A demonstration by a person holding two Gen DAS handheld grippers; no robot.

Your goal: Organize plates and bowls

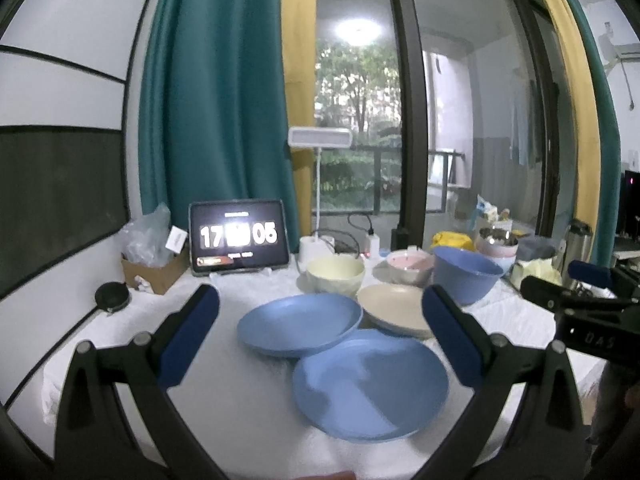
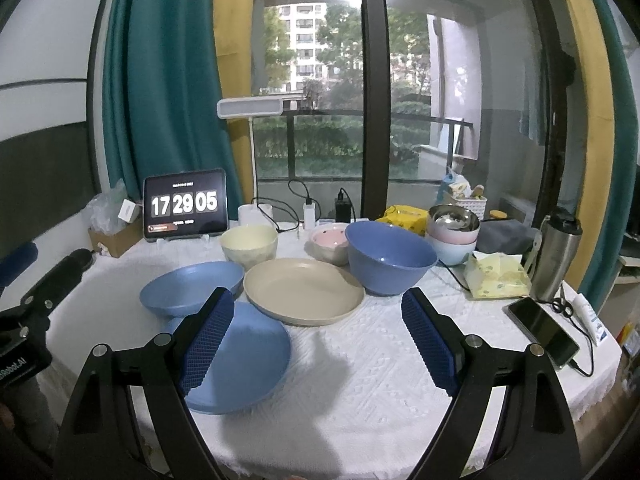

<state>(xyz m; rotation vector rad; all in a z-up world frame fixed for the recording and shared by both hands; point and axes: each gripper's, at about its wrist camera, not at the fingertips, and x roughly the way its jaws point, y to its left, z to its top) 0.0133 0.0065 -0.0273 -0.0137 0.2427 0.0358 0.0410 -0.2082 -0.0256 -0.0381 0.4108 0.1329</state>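
Two blue plates lie on the white tablecloth: a near one [image 1: 370,384] [image 2: 244,356] and a farther one [image 1: 299,324] [image 2: 191,288]. A beige plate [image 1: 394,310] [image 2: 303,290] sits beside them. Behind stand a cream bowl [image 1: 336,274] [image 2: 249,245], a pink bowl [image 1: 409,266] [image 2: 330,243], a large blue bowl [image 1: 466,274] [image 2: 390,256] and a stack of bowls topped by a metal one [image 2: 453,230]. My left gripper [image 1: 320,312] hovers open above the blue plates, holding nothing. My right gripper [image 2: 318,312] is open above the cloth near the beige plate.
A tablet clock [image 2: 185,205] stands at the back left beside a cardboard box [image 2: 114,236]. A desk lamp [image 2: 250,110], chargers and cables [image 2: 308,208] line the window edge. A tissue pack [image 2: 498,276], steel flask [image 2: 556,254] and phone [image 2: 544,330] lie right.
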